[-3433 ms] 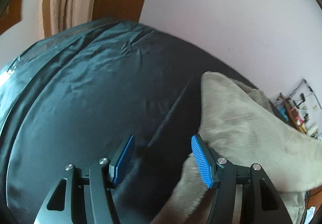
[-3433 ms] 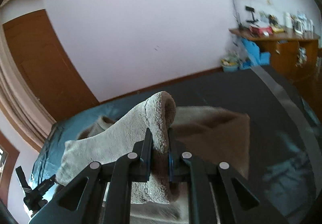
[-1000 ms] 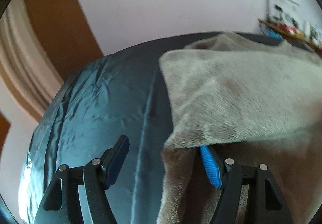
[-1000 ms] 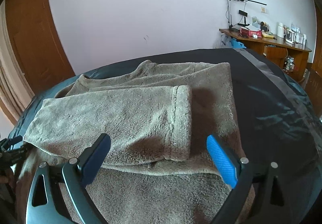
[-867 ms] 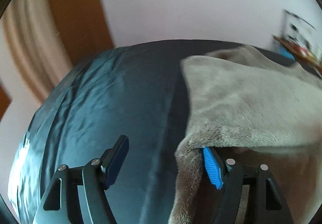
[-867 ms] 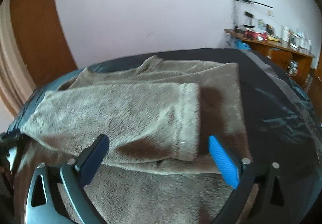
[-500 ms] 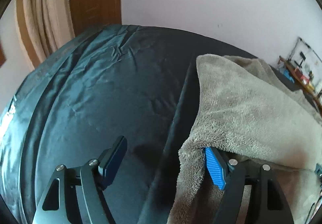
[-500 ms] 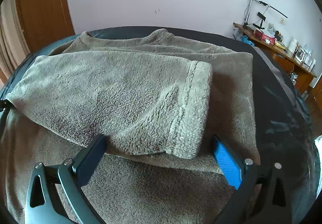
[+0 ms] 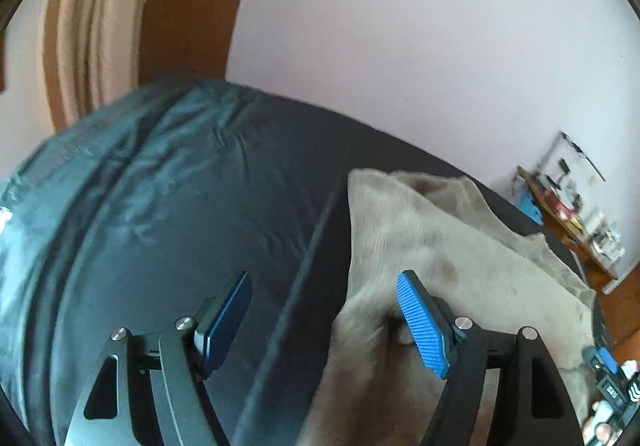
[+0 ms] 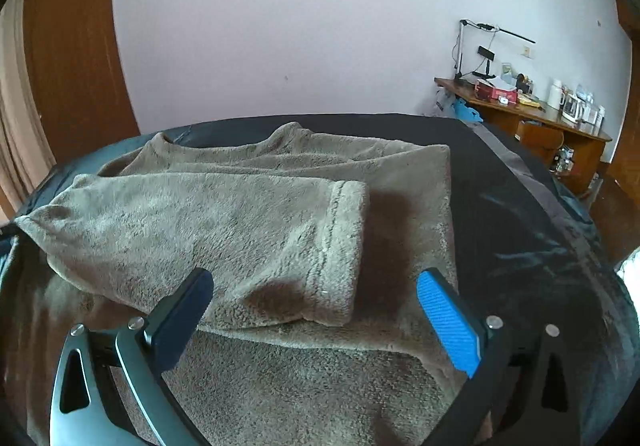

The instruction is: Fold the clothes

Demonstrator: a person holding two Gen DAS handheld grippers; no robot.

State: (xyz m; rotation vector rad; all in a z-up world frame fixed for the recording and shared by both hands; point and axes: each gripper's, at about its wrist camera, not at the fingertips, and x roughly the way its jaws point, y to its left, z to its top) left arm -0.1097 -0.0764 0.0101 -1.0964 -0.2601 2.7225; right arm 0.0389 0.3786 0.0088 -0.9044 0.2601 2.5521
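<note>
A taupe fleece sweater (image 10: 304, 374) lies flat on a dark bed cover (image 10: 520, 230). One sleeve (image 10: 224, 234) is folded across its body, cuff to the right. My right gripper (image 10: 316, 322) is open and empty just in front of the cuff, above the sweater's body. In the left wrist view my left gripper (image 9: 324, 322) is open and empty at the sweater's left edge (image 9: 420, 246); its right finger (image 9: 424, 326) rests against the fleece, its left finger over the bare cover (image 9: 180, 230).
A wooden desk (image 10: 536, 121) with a lamp, boxes and kettles stands at the right by the white wall. A brown door (image 10: 72, 57) and a beige curtain (image 9: 88, 29) are at the left. Part of my right gripper shows at the left wrist view's lower right corner (image 9: 608, 378).
The right gripper let go of the sleeve, which now lies folded across the sweater, and drew back a little. The left gripper stayed open at the sweater's left edge and swung its view leftward.
</note>
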